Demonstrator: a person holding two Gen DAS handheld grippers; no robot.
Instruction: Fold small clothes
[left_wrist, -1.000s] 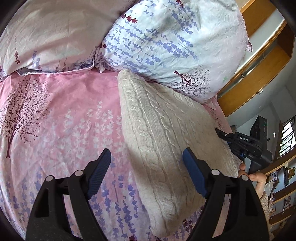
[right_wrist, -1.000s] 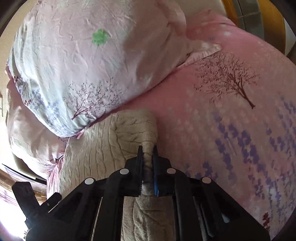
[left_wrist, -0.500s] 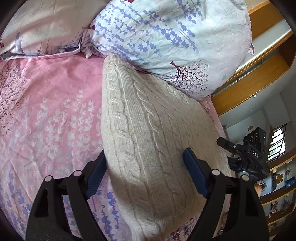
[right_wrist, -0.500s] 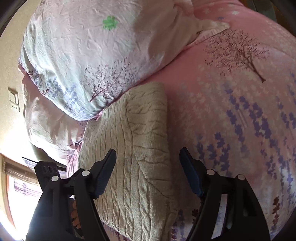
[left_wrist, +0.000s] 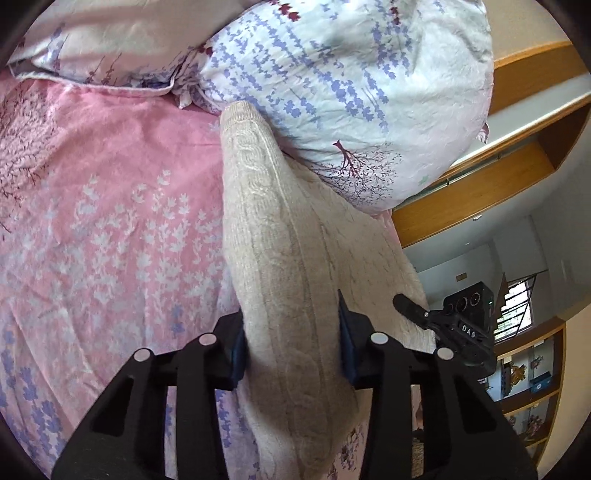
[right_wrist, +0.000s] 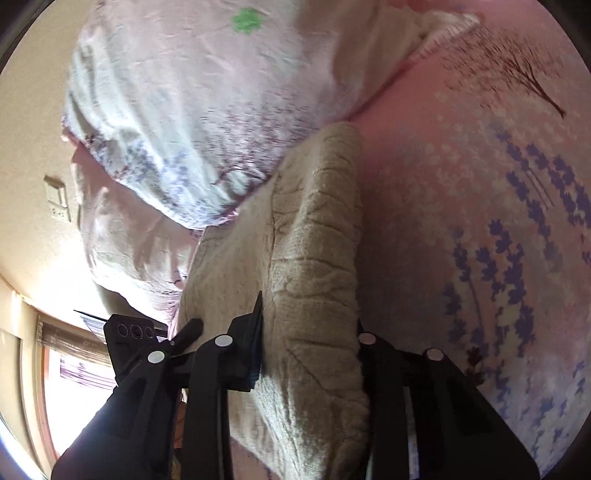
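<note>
Left wrist view first: a pink floral bedsheet (left_wrist: 103, 221) fills the left side, two floral pillows (left_wrist: 351, 85) lie along the top, and the task's thing, a folded cream cable-knit sweater (left_wrist: 288, 258), runs from the pillows down toward the camera. The left gripper (left_wrist: 291, 336) has a bunched ridge of that knit between its blue pads (left_wrist: 347, 339), and its jaws are closing narrow on it, the pads already pressing the fabric on both sides. Further right, near the sweater's far edge, the right gripper (left_wrist: 454, 328) shows as a dark tool. In the right wrist view the left gripper (right_wrist: 155, 339) sits at the lower left, the sweater (right_wrist: 317, 258) rises through the middle beside the sheet (right_wrist: 480, 221), and the right gripper (right_wrist: 310, 347) is likewise closing on a thick fold of knit between its jaws. The step in hand looks like a two-handed pinch of the near edge, ahead of another fold or a lift of the bundle. The next move calls for both grips to hold all layers and rise together, so the fold does not slump. Half a second earlier both pairs of jaws stood wide astride the flat sweater; now they have drawn in and gathered it.
</note>
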